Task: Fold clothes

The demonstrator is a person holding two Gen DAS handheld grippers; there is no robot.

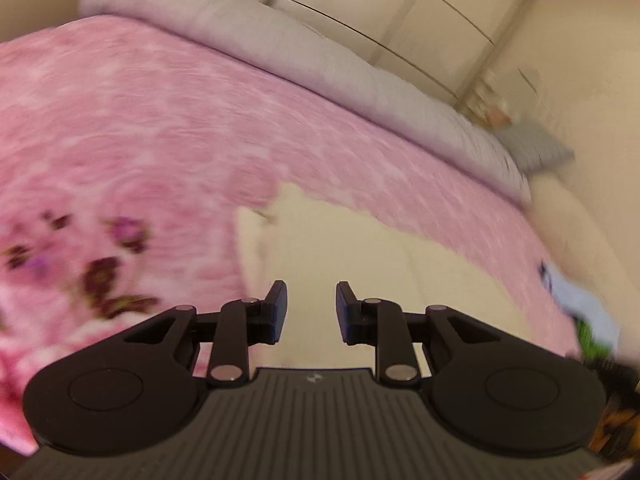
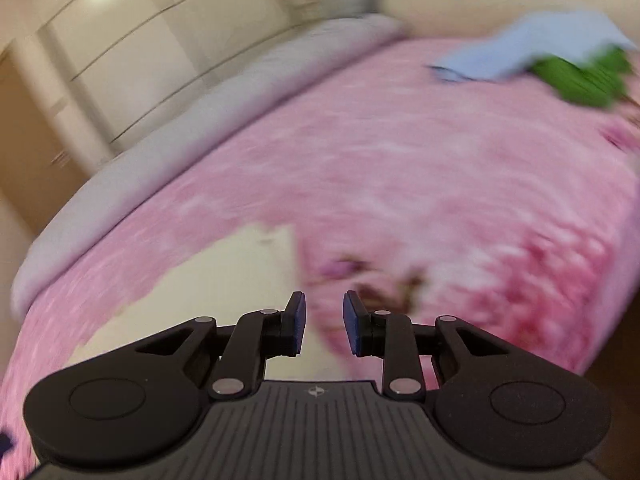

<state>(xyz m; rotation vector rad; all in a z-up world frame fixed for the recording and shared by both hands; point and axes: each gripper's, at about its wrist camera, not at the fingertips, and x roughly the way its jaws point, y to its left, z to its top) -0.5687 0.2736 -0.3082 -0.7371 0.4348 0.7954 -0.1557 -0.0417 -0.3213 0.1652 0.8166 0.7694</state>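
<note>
Hovering over a cream garment [image 1: 340, 248] spread on the pink blanket [image 1: 140, 120], the left gripper [image 1: 311, 308] and right gripper [image 2: 325, 320] both stand parted, holding nothing. Blur hides any fold lines, so the stage is unclear; light-blue cloth [image 2: 520, 44] and green cloth [image 2: 580, 76] lie well apart.

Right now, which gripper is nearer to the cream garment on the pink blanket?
Left. The left gripper, open, hangs directly over the cream garment. The right gripper, also open, is at the garment's edge, with its opening over the pink blanket.
</note>
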